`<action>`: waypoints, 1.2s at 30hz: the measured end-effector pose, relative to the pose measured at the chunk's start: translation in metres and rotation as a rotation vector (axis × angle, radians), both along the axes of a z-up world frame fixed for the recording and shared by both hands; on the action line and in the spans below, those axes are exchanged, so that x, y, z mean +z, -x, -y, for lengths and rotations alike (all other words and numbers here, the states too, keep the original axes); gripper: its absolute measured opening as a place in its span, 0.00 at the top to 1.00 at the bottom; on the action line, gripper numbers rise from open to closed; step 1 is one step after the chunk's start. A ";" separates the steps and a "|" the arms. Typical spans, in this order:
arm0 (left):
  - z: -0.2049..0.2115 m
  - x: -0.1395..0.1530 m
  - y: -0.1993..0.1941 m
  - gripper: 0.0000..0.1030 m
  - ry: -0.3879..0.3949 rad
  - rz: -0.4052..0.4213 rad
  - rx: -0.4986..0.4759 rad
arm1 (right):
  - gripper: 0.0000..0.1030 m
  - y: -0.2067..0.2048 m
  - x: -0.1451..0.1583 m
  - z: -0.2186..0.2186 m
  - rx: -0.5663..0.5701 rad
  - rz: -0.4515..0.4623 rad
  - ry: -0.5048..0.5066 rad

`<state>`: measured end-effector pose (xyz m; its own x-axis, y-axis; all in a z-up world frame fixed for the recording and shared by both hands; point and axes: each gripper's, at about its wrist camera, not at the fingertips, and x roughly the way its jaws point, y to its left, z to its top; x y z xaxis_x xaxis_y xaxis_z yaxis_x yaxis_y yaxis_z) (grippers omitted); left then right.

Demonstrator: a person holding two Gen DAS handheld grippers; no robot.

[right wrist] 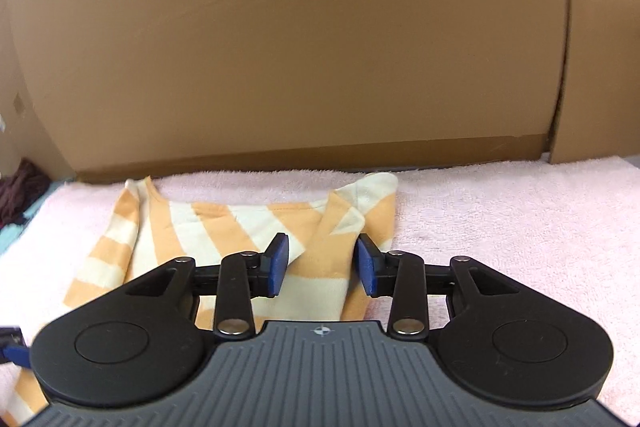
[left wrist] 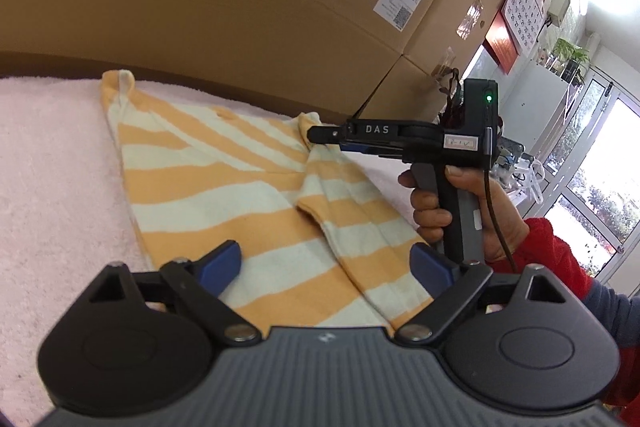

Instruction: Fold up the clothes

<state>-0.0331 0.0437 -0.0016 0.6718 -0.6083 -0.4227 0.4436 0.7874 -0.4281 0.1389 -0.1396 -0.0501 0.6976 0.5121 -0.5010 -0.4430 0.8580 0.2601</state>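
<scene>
The orange-and-cream striped knit garment (left wrist: 224,187) lies flat on the pink towel-covered worktop (left wrist: 52,167), its right side lapped inward, while the left gripper (left wrist: 326,267) and right gripper (right wrist: 322,263) hover over it with jaws wide apart and empty, seemingly placed for a pinch.

A soft pink towel (right wrist: 500,219) covers the top where the work is done. It looks fluffy and spreads out wide to both sides. What is under the towel cannot be seen.

On the pink towel lies a striped shirt (left wrist: 224,187). It has orange and cream stripes. It lies mostly flat, with one side folded over onto the middle. Its far edge is near the back edge of the towel.

Big brown cardboard boxes (right wrist: 300,47) stand right behind the towel, like a wall. At the far left, something dark and woolly (right wrist: 20,187) sits by the towel's edge.
</scene>
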 end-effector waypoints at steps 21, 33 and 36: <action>-0.008 -0.001 -0.120 0.48 -0.079 -0.017 0.224 | 0.87 -0.028 -0.007 0.026 0.019 -0.122 -0.181; -0.020 -0.006 -0.121 0.33 -0.033 -0.033 0.234 | 0.55 -0.030 -0.012 0.030 0.303 -0.160 -0.313; -0.016 0.004 -0.105 0.29 -0.081 -0.003 0.256 | 0.60 -0.029 -0.010 0.030 0.287 -0.168 -0.264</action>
